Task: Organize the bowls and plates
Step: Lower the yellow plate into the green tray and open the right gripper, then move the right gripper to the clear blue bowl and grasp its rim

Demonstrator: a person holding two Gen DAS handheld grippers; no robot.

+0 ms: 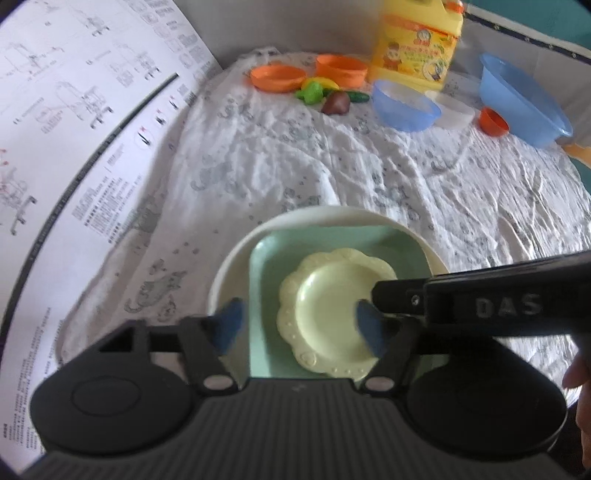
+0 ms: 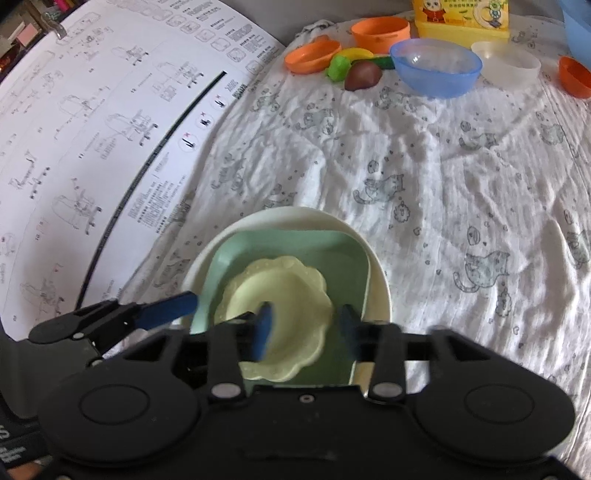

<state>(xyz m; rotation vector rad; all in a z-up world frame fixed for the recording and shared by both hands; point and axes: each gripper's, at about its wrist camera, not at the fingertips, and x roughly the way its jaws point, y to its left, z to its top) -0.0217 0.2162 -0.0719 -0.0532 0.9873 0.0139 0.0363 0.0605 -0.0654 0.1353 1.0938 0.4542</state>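
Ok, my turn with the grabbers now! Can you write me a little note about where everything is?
Left gripper: open over the stack, holding nothing.
Right gripper: open too, holding nothing.
Done: cream scalloped plate sits in the green square plate, inside the white plate.
Left: blue bowl, clear bowl and orange bowls wait loose at the cloth's far end.
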